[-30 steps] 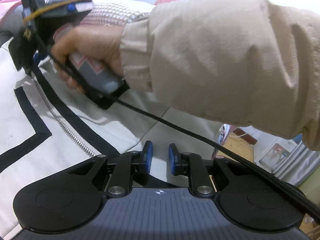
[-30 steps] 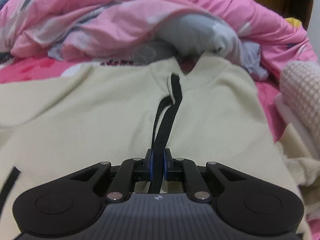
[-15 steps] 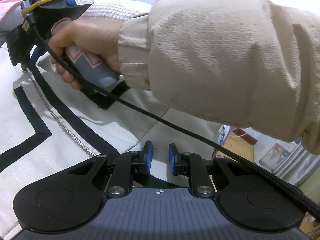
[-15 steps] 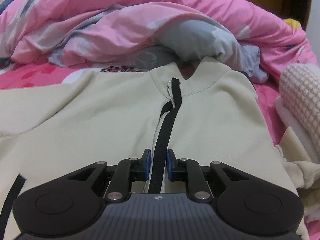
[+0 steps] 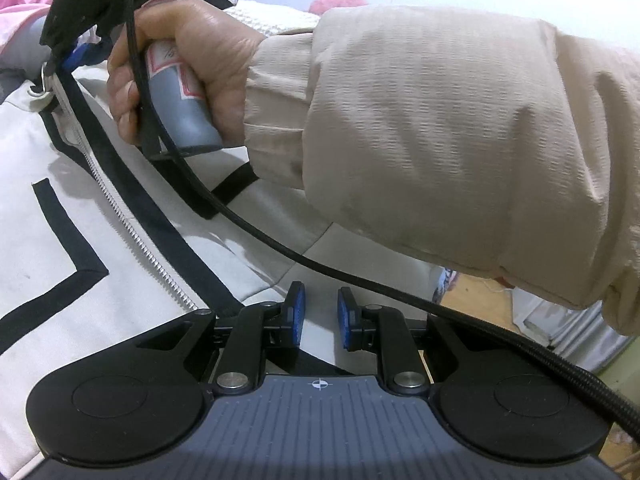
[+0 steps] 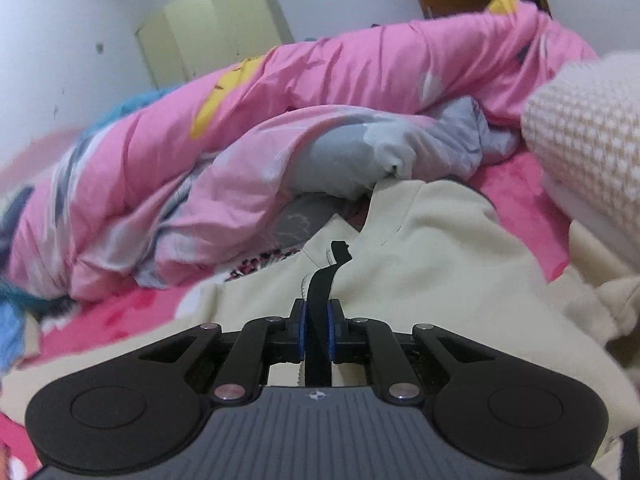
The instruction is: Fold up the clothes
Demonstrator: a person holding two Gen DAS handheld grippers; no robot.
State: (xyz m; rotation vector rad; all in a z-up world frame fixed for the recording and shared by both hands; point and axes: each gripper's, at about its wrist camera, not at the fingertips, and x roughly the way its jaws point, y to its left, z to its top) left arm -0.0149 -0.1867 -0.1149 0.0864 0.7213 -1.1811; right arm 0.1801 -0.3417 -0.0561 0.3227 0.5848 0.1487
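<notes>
Left wrist view: left gripper point(image 5: 319, 316) low near centre, blue pads point(image 5: 297, 314) apart with a clear gap, nothing between them, pale jacket cloth seen below. Cream jacket point(image 5: 48, 216) spreads over the left and centre, black trim lines and a metal zipper point(image 5: 140, 240) running diagonally from far left toward the near gripper. Person's right hand point(image 5: 180, 64) at far left-centre wraps a grey handle of the other tool; beige sleeve point(image 5: 420, 128) fills the right half. Black cable point(image 5: 320, 268) drops from that hand, crosses the jacket, exits near right. Wooden floor point(image 5: 472, 300) glimpsed at right under the sleeve.

Right wrist view: right gripper point(image 6: 316, 330) near centre, jaws closing, pads clamped on the black zipper strip point(image 6: 320, 292) of the jacket point(image 6: 440, 256); strip rises out of the pads and bends toward the collar. Jacket front lies near and right of centre on a pink bedsheet point(image 6: 516, 200). Pink quilt point(image 6: 340, 76) with grey and yellow patches is bunched far behind the collar, spanning left to right. Waffle-knit cream garment point(image 6: 588, 128) sits at the far right, just beside the jacket shoulder. Blue fuzzy item point(image 6: 12, 320) at left edge, blurred. Pale wardrobe point(image 6: 212, 28) and white wall in the far background; wooden frame at far right top.
</notes>
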